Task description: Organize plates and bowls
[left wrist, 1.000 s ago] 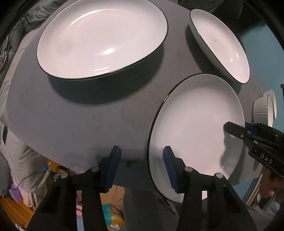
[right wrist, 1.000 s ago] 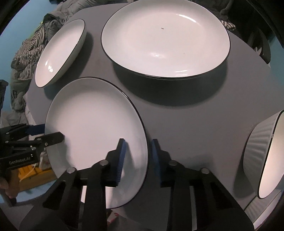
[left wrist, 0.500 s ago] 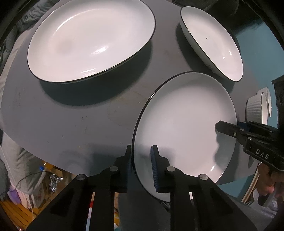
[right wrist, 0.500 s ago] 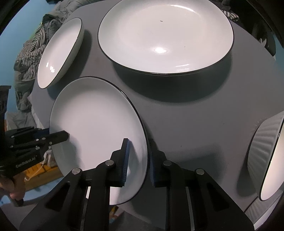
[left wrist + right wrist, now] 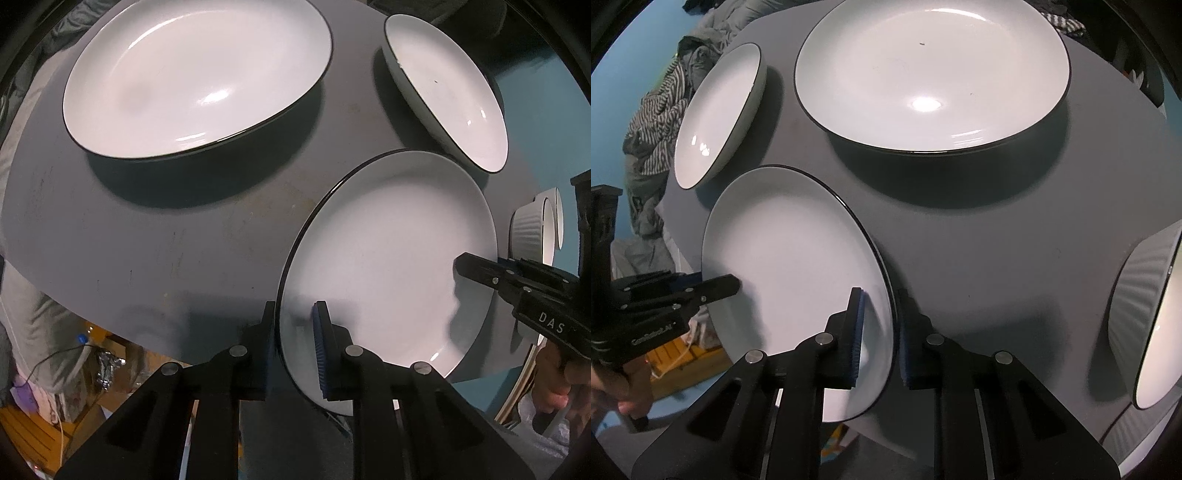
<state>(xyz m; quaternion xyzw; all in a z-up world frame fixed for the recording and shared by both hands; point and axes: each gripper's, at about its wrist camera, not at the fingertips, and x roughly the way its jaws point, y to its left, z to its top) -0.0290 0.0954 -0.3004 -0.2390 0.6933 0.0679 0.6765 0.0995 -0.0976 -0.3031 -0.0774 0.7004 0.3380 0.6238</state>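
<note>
A white, black-rimmed medium plate (image 5: 388, 258) (image 5: 790, 266) is held by both grippers over the near edge of the grey round table (image 5: 166, 236) (image 5: 997, 240). My left gripper (image 5: 295, 347) is shut on its left rim. My right gripper (image 5: 877, 332) is shut on its right rim. Each gripper shows in the other's view, the right one (image 5: 517, 280) and the left one (image 5: 683, 291). A large white plate (image 5: 195, 74) (image 5: 931, 74) lies at the far side. A smaller deep plate (image 5: 450, 96) (image 5: 716, 110) lies beside it.
White ribbed bowls (image 5: 535, 229) (image 5: 1148, 321) stand at the table's right edge. Clothes (image 5: 653, 110) are piled beyond the table against a teal wall. Floor clutter (image 5: 74, 369) shows below the near table edge.
The left gripper moved right onto the plate's rim and shut on it. The right gripper kept its hold. The plate now sits slightly raised between both grippers.
</note>
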